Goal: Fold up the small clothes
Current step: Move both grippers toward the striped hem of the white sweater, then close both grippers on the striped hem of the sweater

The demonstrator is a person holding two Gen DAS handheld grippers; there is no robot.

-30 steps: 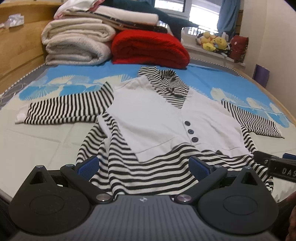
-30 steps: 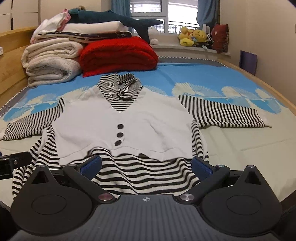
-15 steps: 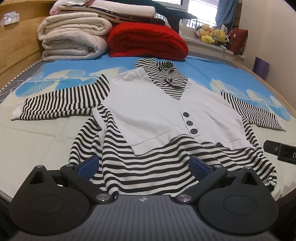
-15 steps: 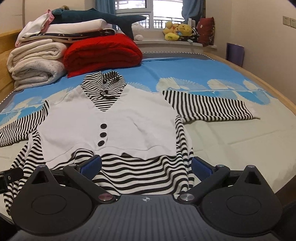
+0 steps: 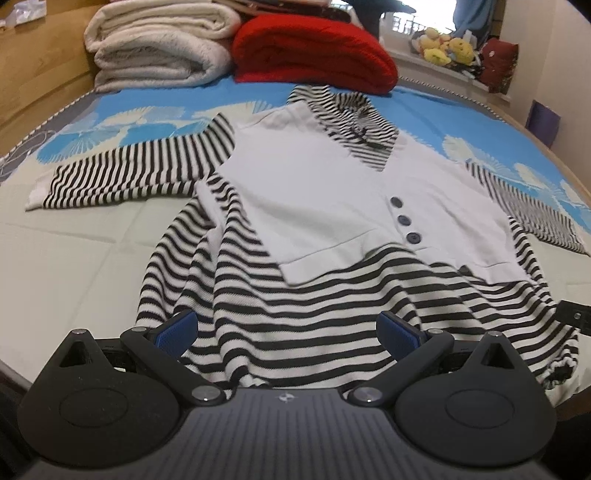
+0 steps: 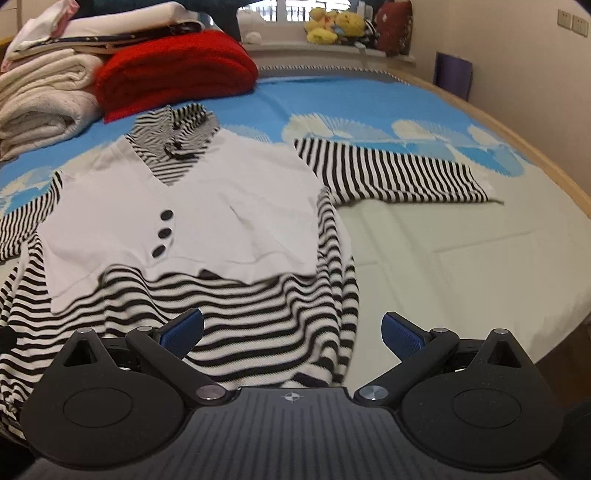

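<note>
A small black-and-white striped top with a white vest front and three dark buttons [image 5: 332, 206] lies flat and face up on the bed, sleeves spread to both sides; it also shows in the right wrist view [image 6: 207, 221]. My left gripper [image 5: 288, 330] is open and empty, low over the striped hem near its left half. My right gripper [image 6: 291, 332] is open and empty, low over the hem's right corner. The right gripper's tip shows at the far right edge of the left wrist view [image 5: 574, 317].
Folded white blankets [image 5: 159, 44] and a red blanket [image 5: 314, 51] are stacked at the head of the bed. Plush toys [image 6: 332, 26] sit on the windowsill. The wooden bed edge [image 6: 546, 173] runs along the right. The blue patterned bedsheet [image 6: 369, 107] lies beyond the top.
Both grippers have moved forward and lower toward the top's hem. The right gripper has shifted right toward the hem's right corner. Both stay open.
</note>
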